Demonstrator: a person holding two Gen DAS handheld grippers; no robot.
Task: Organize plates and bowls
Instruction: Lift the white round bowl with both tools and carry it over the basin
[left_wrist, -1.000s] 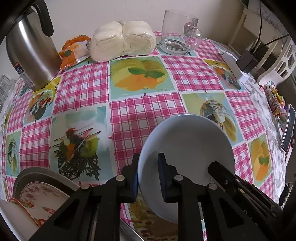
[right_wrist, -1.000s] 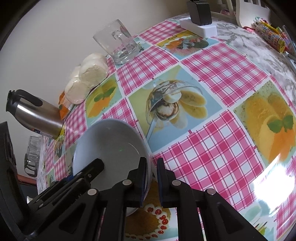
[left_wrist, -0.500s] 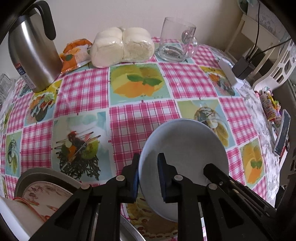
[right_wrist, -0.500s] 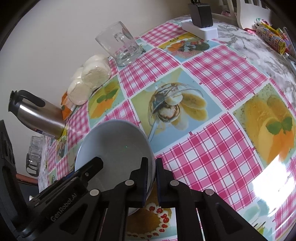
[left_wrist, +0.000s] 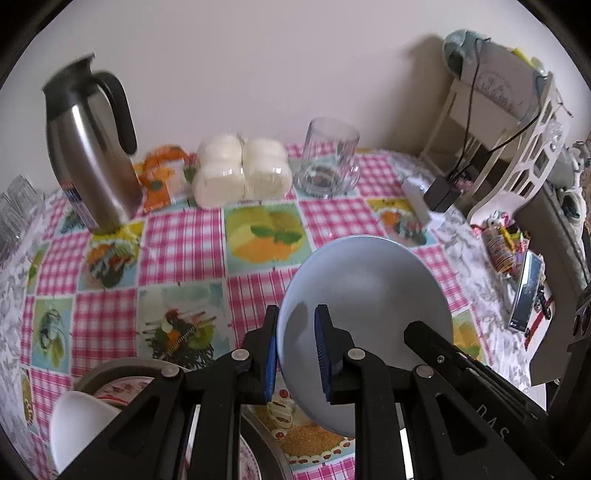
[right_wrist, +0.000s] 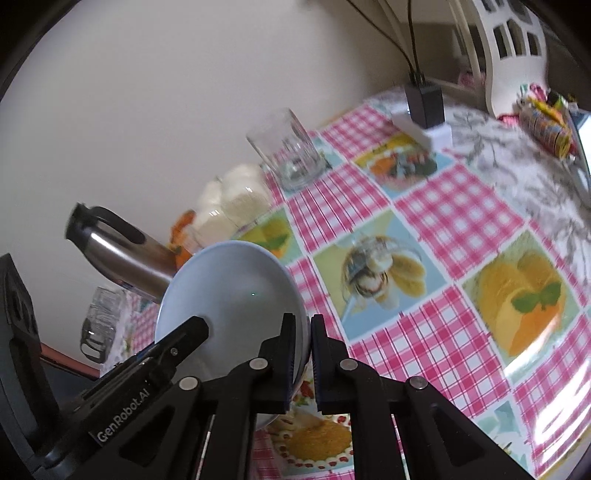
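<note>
Pale blue bowl is held above the checked tablecloth, gripped at opposite sides of its rim by the two tongs. In the left wrist view the rim is pinched between the blue pads of the left gripper, one finger outside the wall and one inside the hollow; the right gripper is seen reaching in from the lower right to the bowl's other side. In the right wrist view the rim is clamped between the pads of the right gripper, with the bowl lying to the left of the fingers and the left gripper entering from the lower left.

The bowl is tilted, its open hollow turned towards both cameras and its base turned away towards the table (being round, no long axis can be told).

Both pairs of jaws are nearly closed, only the thickness of the bowl's wall being kept between the pads.

A floral plate and a white bowl are seen at the lower left, under the left gripper. A steel jug, wrapped buns and a glass mug are set along the far edge, by the wall.
</note>
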